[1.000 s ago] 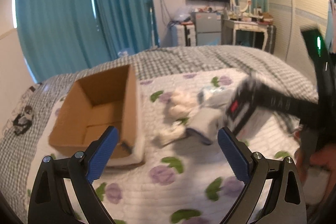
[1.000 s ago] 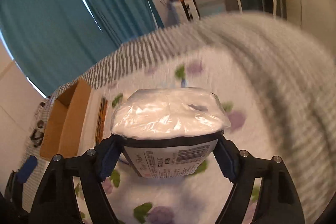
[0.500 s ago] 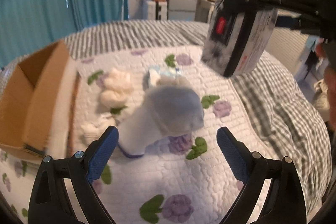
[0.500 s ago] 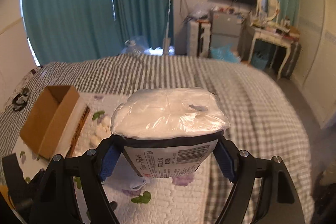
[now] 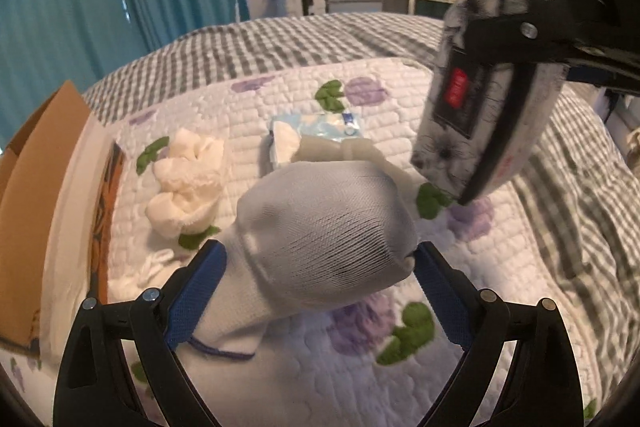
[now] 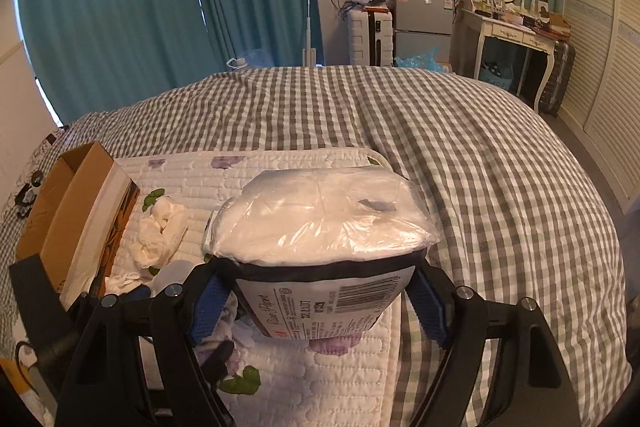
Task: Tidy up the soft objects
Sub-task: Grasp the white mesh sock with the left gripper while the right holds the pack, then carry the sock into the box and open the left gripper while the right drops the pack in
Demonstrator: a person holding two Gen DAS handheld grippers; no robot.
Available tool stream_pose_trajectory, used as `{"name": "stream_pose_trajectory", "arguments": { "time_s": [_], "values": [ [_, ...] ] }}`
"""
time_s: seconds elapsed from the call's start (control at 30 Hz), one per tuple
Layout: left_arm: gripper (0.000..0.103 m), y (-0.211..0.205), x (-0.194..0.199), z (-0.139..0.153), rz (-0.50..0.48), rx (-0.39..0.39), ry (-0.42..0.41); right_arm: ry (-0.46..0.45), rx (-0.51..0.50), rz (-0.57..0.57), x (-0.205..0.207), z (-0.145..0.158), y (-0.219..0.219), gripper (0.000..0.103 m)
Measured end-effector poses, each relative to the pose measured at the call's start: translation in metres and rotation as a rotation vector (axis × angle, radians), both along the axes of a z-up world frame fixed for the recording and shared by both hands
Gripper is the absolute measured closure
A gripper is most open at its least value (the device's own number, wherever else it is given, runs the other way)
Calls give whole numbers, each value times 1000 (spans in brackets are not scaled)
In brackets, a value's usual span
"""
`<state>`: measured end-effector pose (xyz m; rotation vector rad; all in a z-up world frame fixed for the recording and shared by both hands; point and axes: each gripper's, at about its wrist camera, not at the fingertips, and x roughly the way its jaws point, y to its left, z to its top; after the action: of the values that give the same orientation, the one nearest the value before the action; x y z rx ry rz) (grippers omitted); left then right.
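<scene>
Left hand-held gripper: blue pads pressed against both sides of a pale grey rolled sock, clamped on it. The sock's rounded end points forward; its cuff end with a dark blue edge hangs below the left pad. Whether it is lifted clear of the quilt cannot be told.

Right hand-held gripper: clamped on a plastic-wrapped tissue pack, white top bulging above the pads, barcode label facing the camera. In the left wrist view the same pack is held up in the air at upper right, above the bed, black fingers gripping across it.

Bed: grey-and-white checked cover, with a white quilt with purple flowers and green leaves laid on top.

On the quilt:
- white bundled cloth, left of the sock, near the box
- small blue-and-white tissue packet, beyond the sock, lying flat
- some crumpled white fabric close to the box's near corner

Open cardboard box stands at the quilt's left edge, opening upward; its inside is not visible from the left wrist. From the right wrist, the box shows a brown interior; contents cannot be made out.
</scene>
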<state>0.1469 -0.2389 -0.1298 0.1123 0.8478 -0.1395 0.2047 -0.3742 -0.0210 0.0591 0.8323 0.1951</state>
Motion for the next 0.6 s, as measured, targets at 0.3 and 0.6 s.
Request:
{"name": "stream_pose_trajectory", "arguments": {
  "time_s": [0.3, 0.6],
  "values": [
    [54, 31, -10, 27, -88, -186, 61, -15, 4, 9, -12, 11, 4, 24],
    [55, 82, -44, 103, -69, -266, -26, -108, 55, 6, -52, 76, 20, 24]
  ]
}}
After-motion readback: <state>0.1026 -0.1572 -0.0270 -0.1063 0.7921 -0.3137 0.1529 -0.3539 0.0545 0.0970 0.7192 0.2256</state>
